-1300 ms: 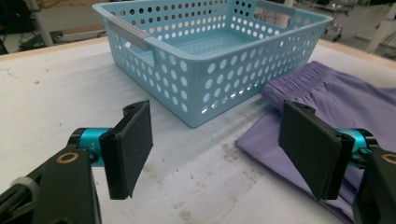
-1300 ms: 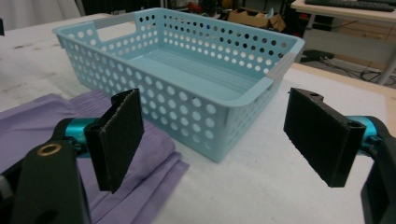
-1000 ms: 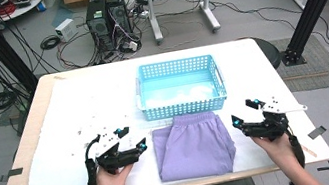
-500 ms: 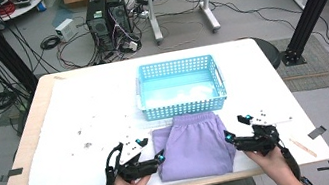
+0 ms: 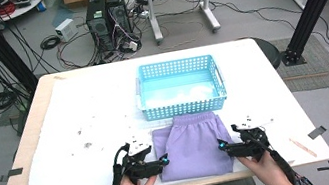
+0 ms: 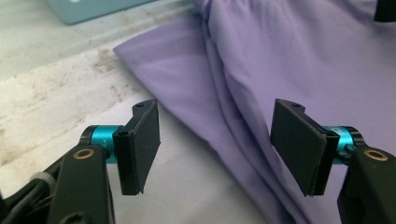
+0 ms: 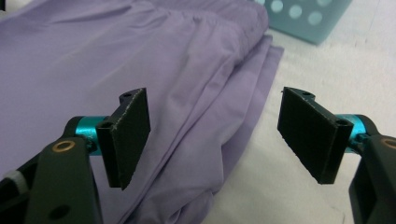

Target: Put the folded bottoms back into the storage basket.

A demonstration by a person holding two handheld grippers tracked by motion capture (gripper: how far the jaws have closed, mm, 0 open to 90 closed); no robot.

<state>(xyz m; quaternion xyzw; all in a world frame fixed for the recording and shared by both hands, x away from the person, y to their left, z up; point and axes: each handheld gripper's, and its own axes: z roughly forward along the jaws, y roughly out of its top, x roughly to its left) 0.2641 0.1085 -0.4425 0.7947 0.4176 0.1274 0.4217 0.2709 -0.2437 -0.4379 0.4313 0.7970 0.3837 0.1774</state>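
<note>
**Mia:** Look from up high. What changed?

**Ben:** A second ago both hands were out to the sides, away from the purple shorts (image 5: 193, 143). Now they have come in close. The left claw (image 5: 166, 158) is right at the left edge of the shorts, and the right claw (image 5: 220, 145) is right at the right edge.

**Mia:** So what does that mean?

**Ben:** I think they are getting ready to grab the shorts, one on each side. Nothing is grabbed yet.

**Mia:** Where are the shorts?

**Ben:** Flat on the white surface (image 5: 81, 121), near the person, just in front of the blue basket (image 5: 180, 88).

**Mia:** What is in the basket?

**Ben:** It looks like nothing. I see just its pale bottom.

**Mia:** Now the left gripper view.

**Ben:** The left claw (image 6: 215, 142) is wide open. The edge of the shorts (image 6: 280, 60) runs between its two black jaws. A corner of the basket (image 6: 88, 8) peeks in at the top.

**Mia:** And the right gripper view?

**Ben:** The right claw (image 7: 217, 140) is wide open too, holding nothing. The folded edge of the shorts (image 7: 140, 51) lies between its jaws. The basket (image 7: 303, 16), with its round holes, is up in the corner.
</note>
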